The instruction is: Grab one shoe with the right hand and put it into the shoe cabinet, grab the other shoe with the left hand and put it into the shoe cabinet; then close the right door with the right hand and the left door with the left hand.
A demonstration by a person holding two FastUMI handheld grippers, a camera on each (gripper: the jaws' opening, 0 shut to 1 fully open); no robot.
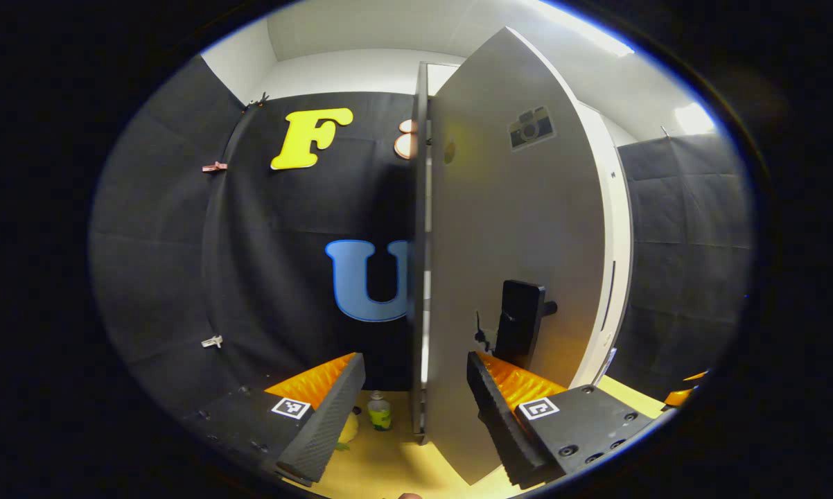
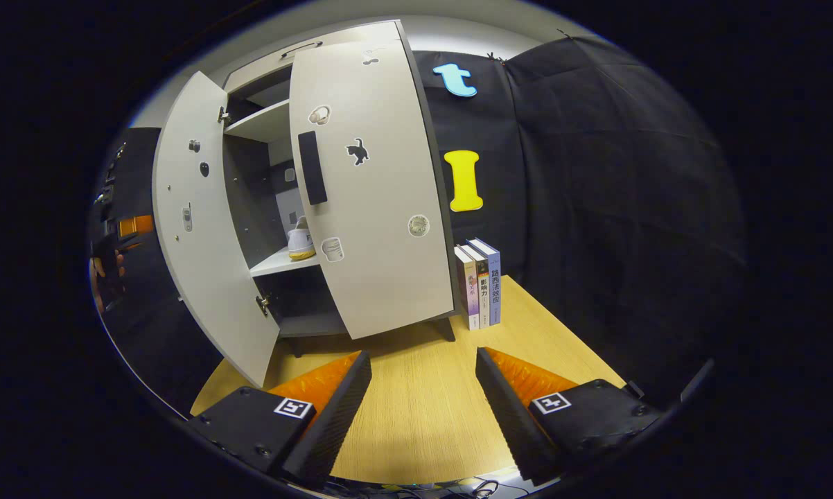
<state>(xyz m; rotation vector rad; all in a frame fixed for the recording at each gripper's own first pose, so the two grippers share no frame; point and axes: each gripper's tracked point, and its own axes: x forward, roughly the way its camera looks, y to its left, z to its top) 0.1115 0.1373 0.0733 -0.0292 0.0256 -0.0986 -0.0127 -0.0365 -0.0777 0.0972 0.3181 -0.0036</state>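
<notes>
Right tool (image 2: pixel 423 409) agape, shoe (image 2: pixel 301 242) toe outward

In the right gripper view the right claw (image 2: pixel 423 388) stands open at the bottom of the frame over the wooden table (image 2: pixel 423 416). Upper left, the shoe cabinet (image 2: pixel 368 208) has both doors ajar, a white shoe (image 2: pixel 301 242) on its shelf; three books (image 2: pixel 479 285) stand just beside it.

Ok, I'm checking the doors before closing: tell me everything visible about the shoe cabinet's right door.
The pale grey flat-panel right door of the shoe cabinet stands partly open, swung outward. It carries a black vertical bar handle and several small stickers, including a black cat. Neither gripper touches it. Three upright books stand beside it.
</notes>
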